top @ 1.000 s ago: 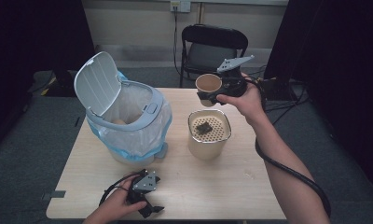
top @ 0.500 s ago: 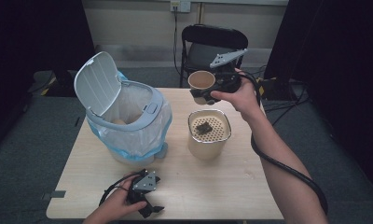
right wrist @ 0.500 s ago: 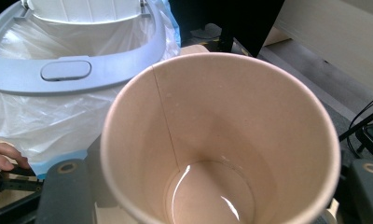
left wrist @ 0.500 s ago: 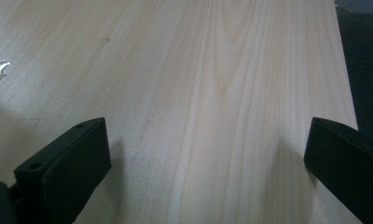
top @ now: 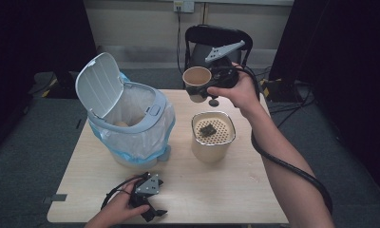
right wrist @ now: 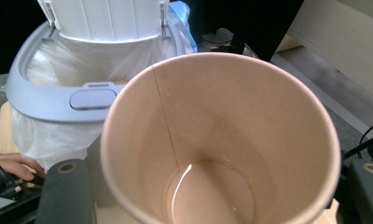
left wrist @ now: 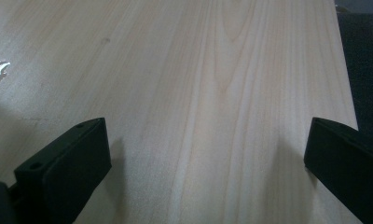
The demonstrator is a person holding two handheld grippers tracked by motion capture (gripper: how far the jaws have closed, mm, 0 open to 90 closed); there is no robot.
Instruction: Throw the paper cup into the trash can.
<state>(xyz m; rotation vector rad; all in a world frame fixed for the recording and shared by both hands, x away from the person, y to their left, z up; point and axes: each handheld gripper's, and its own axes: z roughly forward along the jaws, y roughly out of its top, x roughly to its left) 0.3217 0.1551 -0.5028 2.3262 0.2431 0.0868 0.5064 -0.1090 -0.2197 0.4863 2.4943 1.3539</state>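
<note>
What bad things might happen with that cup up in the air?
1. The right tool holds the paper cup above the table. A little liquid shines at the cup's bottom, so tipping it on the way to the bin may drip.
2. The strainer pot stands just below the cup; a low swing might knock it.
3. A paper cup is soft, so a hard squeeze may crush it.
</note>
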